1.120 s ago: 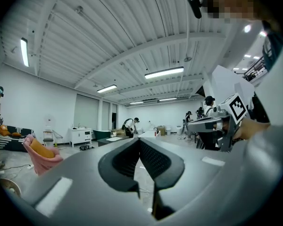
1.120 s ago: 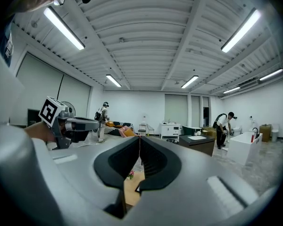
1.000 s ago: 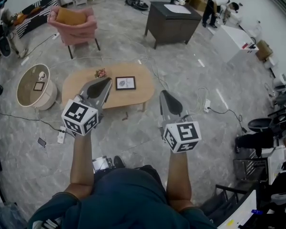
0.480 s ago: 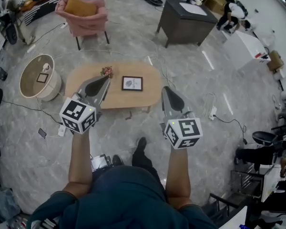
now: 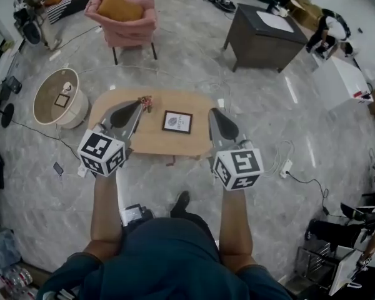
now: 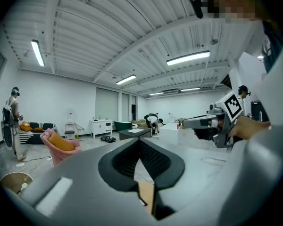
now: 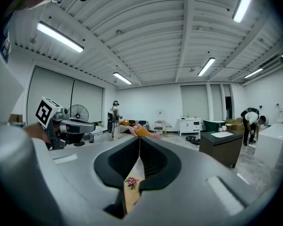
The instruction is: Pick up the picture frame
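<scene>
Picture frame (image 5: 177,122): lies flat near centre of table (image 5: 156,141), untouched.
Left hand-held gripper (image 5: 139,104): at frame's 9 o'clock in head view; jaws closed together, empty.
Right hand-held gripper (image 5: 214,112): at frame's 3 o'clock; jaws closed together, empty.
Progress, as judged: nothing done; reach, opening, grasp and lift all remain.

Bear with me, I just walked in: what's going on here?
A person stands near a low wooden table, holding a gripper in each hand. The left gripper and the right gripper are both shut and empty, pointing toward the table. A picture frame lies flat on the table, not yet touched, and in the head view it shows between the two grippers. A small bunch of flowers sits beside it.
</scene>
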Tool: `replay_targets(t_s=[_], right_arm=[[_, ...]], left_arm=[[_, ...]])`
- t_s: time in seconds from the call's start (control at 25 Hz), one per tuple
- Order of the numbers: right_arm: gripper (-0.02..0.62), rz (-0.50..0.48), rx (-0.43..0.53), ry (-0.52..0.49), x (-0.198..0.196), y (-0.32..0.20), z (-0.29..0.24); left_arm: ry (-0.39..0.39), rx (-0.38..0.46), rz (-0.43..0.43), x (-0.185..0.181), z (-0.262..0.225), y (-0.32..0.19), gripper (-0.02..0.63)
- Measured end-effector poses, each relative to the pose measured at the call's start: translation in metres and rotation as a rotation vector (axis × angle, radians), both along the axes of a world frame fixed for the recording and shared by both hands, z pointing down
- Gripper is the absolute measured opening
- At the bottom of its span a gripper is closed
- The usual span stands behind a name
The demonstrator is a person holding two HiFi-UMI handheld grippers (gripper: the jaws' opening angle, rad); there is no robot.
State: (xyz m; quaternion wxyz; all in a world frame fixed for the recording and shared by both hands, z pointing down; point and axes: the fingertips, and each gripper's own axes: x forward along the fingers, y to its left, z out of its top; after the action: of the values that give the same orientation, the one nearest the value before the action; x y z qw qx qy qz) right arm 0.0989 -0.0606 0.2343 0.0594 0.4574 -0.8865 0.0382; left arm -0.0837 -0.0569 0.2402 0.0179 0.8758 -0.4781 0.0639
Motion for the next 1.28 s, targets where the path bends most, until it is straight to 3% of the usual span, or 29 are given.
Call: replay_targets(t_s=[0.32, 0.6, 1.28], right_arm=[[0.012, -0.083, -0.026, -0.030, 0.007, -0.067, 0.013], [0.012, -0.088, -0.067, -0.044, 0.000, -0.093, 0.031], [0.012, 0.129, -0.146, 0.012, -0.001, -0.161, 0.064]], left_arm=[[-0.027, -0.047, -0.088, 0.008, 0.016, -0.044, 0.000], [-0.036, -0.086, -0.096, 0.001, 0.032, -0.070, 0.000], [0.016, -0.136, 0.162, 0.013, 0.063, -0.193, 0.000]])
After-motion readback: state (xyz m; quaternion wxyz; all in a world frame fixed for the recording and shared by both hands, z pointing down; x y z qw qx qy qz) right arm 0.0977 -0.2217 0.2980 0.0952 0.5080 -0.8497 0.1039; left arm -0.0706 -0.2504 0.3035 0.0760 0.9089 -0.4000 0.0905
